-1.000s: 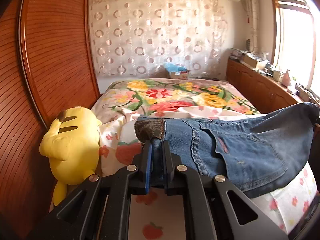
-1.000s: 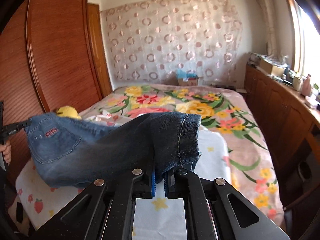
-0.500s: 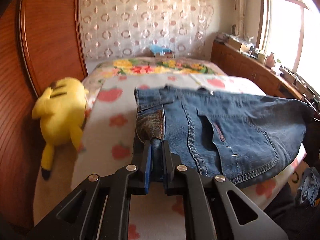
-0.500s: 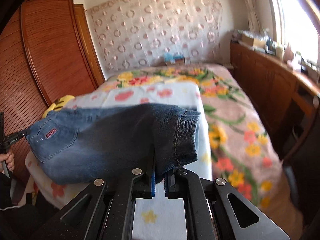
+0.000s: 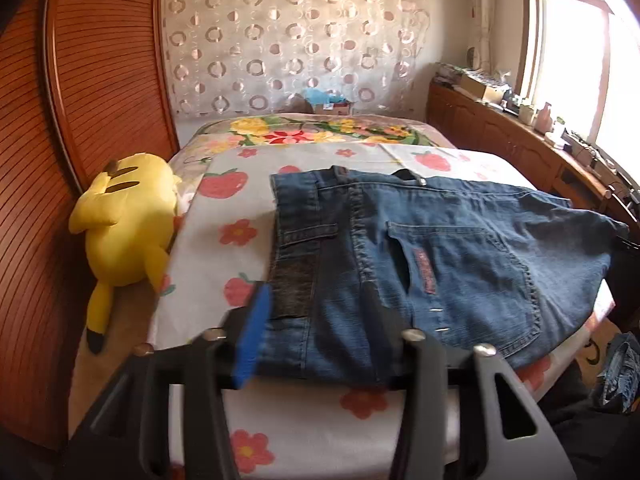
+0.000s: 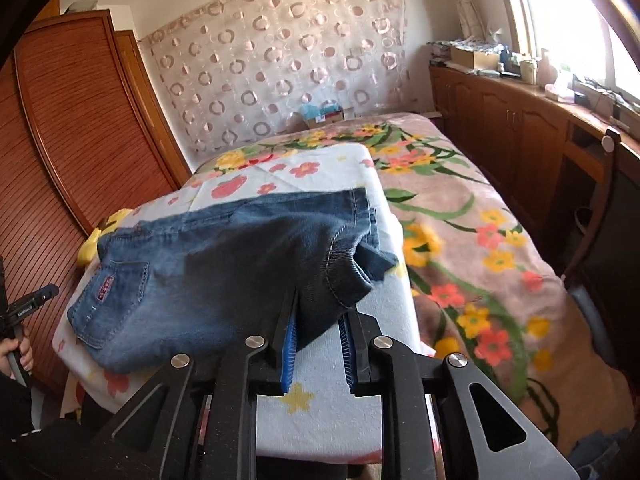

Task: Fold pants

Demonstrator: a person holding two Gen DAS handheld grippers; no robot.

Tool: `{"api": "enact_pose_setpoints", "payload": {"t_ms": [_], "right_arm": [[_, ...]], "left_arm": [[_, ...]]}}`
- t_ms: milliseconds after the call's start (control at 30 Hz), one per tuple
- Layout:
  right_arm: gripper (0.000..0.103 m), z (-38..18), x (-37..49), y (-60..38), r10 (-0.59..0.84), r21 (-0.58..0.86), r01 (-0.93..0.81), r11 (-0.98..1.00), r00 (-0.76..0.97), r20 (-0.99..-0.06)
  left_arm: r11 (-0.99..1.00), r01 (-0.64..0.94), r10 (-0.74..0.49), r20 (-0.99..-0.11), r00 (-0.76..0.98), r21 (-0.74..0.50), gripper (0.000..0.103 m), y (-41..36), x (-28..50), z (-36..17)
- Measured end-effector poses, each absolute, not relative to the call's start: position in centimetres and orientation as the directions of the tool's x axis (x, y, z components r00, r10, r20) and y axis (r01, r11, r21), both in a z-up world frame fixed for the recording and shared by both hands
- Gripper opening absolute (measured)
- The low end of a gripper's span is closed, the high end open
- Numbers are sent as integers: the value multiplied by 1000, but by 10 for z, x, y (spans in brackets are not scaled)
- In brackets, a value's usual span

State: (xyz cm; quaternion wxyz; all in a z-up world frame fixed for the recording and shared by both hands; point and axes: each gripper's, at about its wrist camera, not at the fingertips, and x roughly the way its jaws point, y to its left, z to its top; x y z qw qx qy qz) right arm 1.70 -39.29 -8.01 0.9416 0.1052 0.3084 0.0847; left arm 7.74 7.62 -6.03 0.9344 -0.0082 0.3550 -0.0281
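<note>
Blue jeans [image 5: 440,264] lie folded across the strawberry-print sheet [image 5: 240,200] on the bed, back pocket up. My left gripper [image 5: 320,340] straddles the waistband corner; its jaws are opening and the pads stand clear of the denim between them. In the right wrist view the same jeans [image 6: 208,272] stretch to the left, with the hem end [image 6: 344,280] drooping between the fingers of my right gripper [image 6: 318,344]. Its jaws are opening too, and the cloth hangs loosely in the gap. The left gripper's tip [image 6: 36,298] shows at the left edge, held by a hand [image 6: 16,356].
A yellow plush toy [image 5: 124,216] lies left of the sheet against the wooden wardrobe [image 5: 80,80]. The floral bedspread [image 6: 460,240] runs along the right, with wooden cabinets [image 6: 520,128] under the window. A small box [image 5: 332,106] sits at the bed's far end. More denim [image 5: 616,372] lies low right.
Both grippers carried the jeans forward and down until they came to rest flat on the sheet. Both pairs of jaws, shut on the denim before, have spread apart.
</note>
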Motion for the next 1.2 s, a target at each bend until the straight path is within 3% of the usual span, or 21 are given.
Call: {"api": "enact_pose_setpoints", "payload": {"t_ms": [100,200,533,567,600,633,767,1200], "right_arm": [[21,-86,14,-391,233,246,-109,963,794,-561],[21,-88,16,-392,236,243,-116,963,797,-556],[21,-88,23,-402,231,249,-106,963,803,-549],[19,-88,24,-402,235,254,-108,961,805,-545],[9,-89,25,-403,244,259,-117,959,804,-542],[6,-89,27,-402,254,262,-127,957,802,-541],[3,-83,34,-393,259,239,-148,959,801,-541],[2,-38,70,-297,431,168,-401,900,767,-476]], "left_arm": [[998,62,-66,-674,736,-30,51,68,83,-65],[994,83,-110,-677,728,-72,81,62,89,-68],[986,145,-160,-652,741,-78,81,24,99,-61],[986,149,-164,-650,742,-78,81,22,99,-60],[985,155,-167,-648,743,-76,81,18,99,-59],[984,159,-169,-646,744,-74,81,16,98,-58],[984,169,-169,-645,746,-63,81,8,99,-55],[987,145,-151,-639,754,-61,81,13,91,-54]]}}
